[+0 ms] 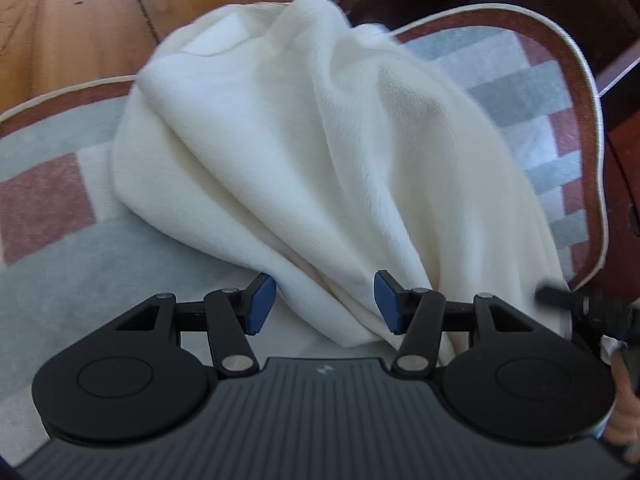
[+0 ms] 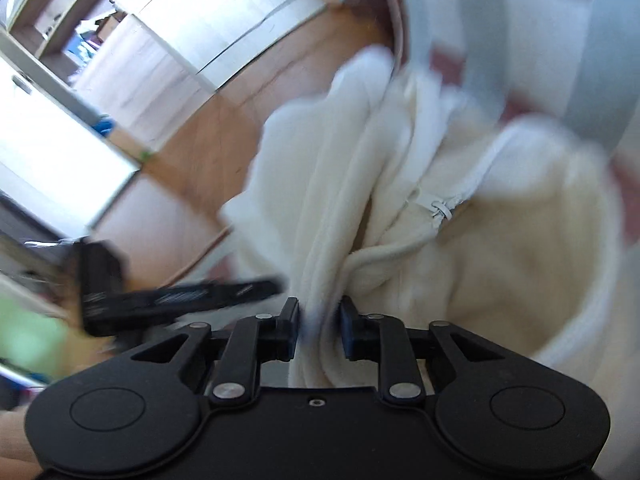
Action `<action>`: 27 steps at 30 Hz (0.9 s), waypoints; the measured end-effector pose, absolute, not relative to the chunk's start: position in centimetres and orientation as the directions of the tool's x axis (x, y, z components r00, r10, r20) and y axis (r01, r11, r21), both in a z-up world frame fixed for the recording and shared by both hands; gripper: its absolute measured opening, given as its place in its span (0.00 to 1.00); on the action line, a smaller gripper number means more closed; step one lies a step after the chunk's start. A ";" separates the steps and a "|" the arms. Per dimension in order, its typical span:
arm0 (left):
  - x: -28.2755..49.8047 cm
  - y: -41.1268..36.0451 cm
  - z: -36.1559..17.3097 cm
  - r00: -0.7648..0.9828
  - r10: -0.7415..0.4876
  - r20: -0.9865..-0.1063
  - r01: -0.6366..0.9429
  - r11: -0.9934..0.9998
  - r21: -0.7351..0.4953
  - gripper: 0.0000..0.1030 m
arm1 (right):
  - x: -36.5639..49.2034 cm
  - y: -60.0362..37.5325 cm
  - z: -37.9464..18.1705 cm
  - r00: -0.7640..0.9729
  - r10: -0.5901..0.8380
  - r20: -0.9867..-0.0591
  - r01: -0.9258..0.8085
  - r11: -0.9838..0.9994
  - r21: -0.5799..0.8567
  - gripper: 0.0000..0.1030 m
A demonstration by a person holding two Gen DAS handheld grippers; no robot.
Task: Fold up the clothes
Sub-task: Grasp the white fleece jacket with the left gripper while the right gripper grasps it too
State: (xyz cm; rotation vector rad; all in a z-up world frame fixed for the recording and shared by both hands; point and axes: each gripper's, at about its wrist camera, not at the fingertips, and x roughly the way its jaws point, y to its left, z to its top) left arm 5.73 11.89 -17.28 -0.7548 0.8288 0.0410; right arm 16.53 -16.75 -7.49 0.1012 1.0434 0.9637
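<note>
Right tongs (image 2: 319, 330) pinch a bunched edge of my cream fleece garment (image 1: 320, 152), left tongs (image 1: 325, 305) gape around its near fold, the soft, light, floppy heap draping toward the rug's (image 1: 48, 144) far edge.

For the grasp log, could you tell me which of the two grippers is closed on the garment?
The right gripper, pinching the cream fleece garment; the left gripper is open.
</note>
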 end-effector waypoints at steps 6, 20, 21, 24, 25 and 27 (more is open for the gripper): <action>6.6 11.4 -18.1 0.682 -0.331 -0.652 -0.280 0.706 -0.650 0.55 | 17.5 -19.0 -6.9 0.284 0.693 -0.663 -0.538 0.687 0.489 0.88; 6.1 12.0 -16.2 0.752 -0.436 -0.493 -0.155 0.610 -0.777 0.23 | 15.1 -16.1 -10.8 0.014 0.886 -0.464 -0.326 0.442 0.835 0.36; 5.1 12.4 -15.2 0.769 -0.447 -0.457 -0.125 0.595 -0.794 0.23 | 14.5 -16.1 -9.8 0.001 0.904 -0.427 -0.324 0.405 0.855 0.36; 2.3 13.3 -12.0 0.811 -0.460 -0.362 -0.046 0.567 -0.823 0.23 | 12.8 -15.1 -6.2 -0.036 0.938 -0.346 -0.349 0.313 0.883 0.37; 1.3 13.5 -10.5 0.823 -0.446 -0.350 -0.030 0.583 -0.812 0.23 | 12.3 -14.5 -4.9 -0.048 0.943 -0.329 -0.368 0.290 0.884 0.37; -0.5 13.9 -7.5 0.846 -0.418 -0.330 0.000 0.618 -0.786 0.23 | 11.2 -13.3 -2.2 -0.073 0.953 -0.295 -0.403 0.243 0.882 0.37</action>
